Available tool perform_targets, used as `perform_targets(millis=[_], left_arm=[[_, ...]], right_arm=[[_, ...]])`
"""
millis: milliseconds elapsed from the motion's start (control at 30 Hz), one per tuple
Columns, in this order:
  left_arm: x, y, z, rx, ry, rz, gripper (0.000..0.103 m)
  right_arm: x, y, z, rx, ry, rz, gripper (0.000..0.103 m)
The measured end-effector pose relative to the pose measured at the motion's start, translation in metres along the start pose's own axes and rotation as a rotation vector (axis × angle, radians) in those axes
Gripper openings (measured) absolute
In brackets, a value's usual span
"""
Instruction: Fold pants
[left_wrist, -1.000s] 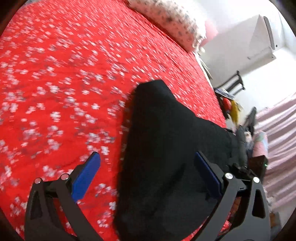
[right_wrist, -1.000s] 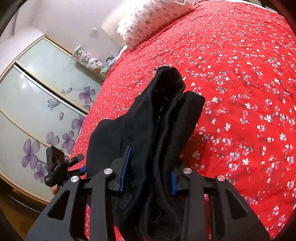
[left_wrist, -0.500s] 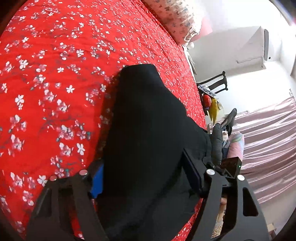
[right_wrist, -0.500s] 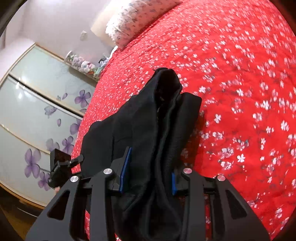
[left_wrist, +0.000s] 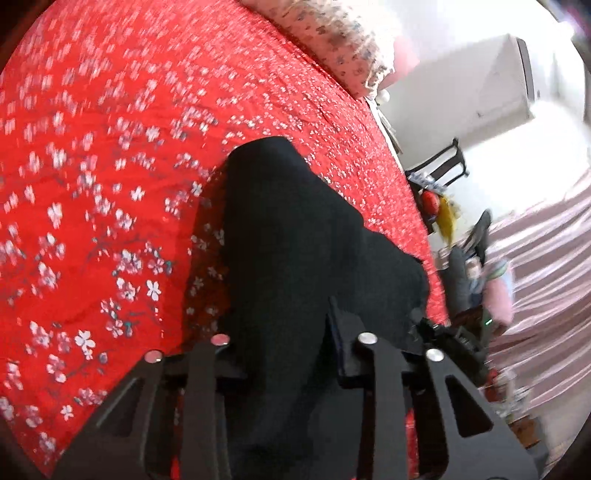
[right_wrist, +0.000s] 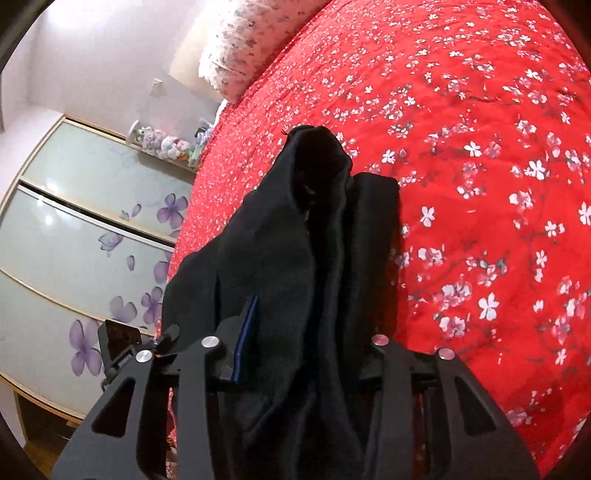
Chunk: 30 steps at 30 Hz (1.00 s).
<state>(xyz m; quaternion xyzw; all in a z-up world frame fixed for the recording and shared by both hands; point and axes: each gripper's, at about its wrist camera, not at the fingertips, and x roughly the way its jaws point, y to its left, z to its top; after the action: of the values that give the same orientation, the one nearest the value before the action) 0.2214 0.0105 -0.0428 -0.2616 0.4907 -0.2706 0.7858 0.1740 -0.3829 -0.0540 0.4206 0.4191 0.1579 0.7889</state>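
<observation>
The black pants lie bunched lengthwise on the red flowered bed cover, reaching away from both grippers. My left gripper is closing on the near end of the fabric, which fills the gap between its jaws and hides the left pad. In the right wrist view the pants show several stacked folds. My right gripper is shut on their near end, with a blue pad edge showing at the left. Both grippers sit side by side at the bed's near edge.
A flowered pillow lies at the head of the bed. A wardrobe with purple-flower sliding doors stands beside the bed, with plush toys on a shelf. On the other side are a dark chair and pink curtains.
The left jaws went from wide open to closed around the pants as the gripper slid forward over the fabric. The right gripper kept its grip and sank a little.
</observation>
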Motion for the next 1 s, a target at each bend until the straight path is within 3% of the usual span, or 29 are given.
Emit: perform_targets(millis=[133, 333, 633, 1000], left_arm=[[-0.005, -0.018, -0.004, 0.076, -0.035, 0.066, 0.020], [-0.022, -0.028, -0.005, 0.108, -0.102, 0.058, 0.017], [-0.056, -0.048, 0.001, 0.173, -0.291, 0.051, 0.017], [-0.037, -0.046, 0.004, 0.197, -0.270, 0.144, 0.017]], right_arm=[[-0.006, 0.007, 0.001, -0.007, -0.023, 0.020, 0.035], [-0.018, 0.038, 0.003, -0.080, -0.073, 0.075, 0.033], [-0.028, 0.070, 0.011, -0.158, -0.198, 0.174, 0.033], [-0.012, 0.062, 0.016, -0.163, -0.196, 0.136, 0.033]])
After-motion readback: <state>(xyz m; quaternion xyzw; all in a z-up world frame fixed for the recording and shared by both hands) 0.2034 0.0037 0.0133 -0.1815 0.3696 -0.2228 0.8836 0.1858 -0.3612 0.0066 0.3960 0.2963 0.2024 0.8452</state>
